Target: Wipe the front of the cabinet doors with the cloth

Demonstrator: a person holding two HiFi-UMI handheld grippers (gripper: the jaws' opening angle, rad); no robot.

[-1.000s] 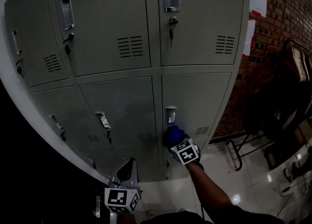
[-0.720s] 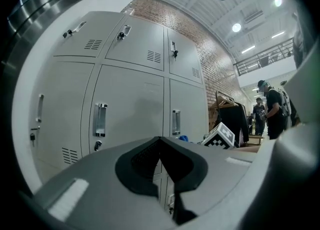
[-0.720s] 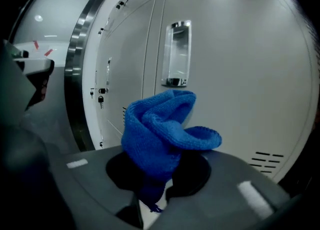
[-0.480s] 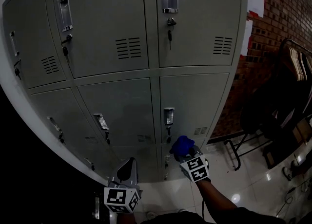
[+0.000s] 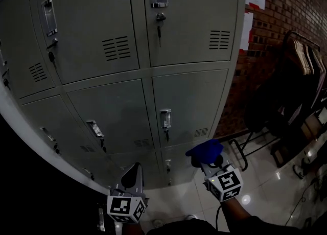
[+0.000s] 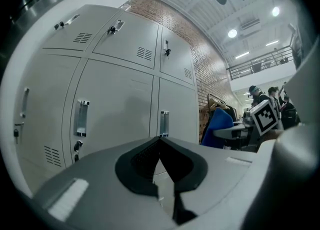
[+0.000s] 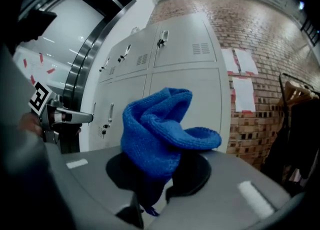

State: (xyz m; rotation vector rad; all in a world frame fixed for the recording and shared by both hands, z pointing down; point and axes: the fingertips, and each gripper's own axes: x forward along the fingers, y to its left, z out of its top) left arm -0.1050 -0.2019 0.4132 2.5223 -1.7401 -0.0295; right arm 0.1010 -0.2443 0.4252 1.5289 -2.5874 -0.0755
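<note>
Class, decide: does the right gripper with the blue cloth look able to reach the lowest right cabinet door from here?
Probably yes: the right gripper holds the cloth just off that door, nothing between them.

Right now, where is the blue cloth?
The blue cloth is held in the right gripper, low on the right of the head view, just in front of the cabinet's lower right corner.
</note>
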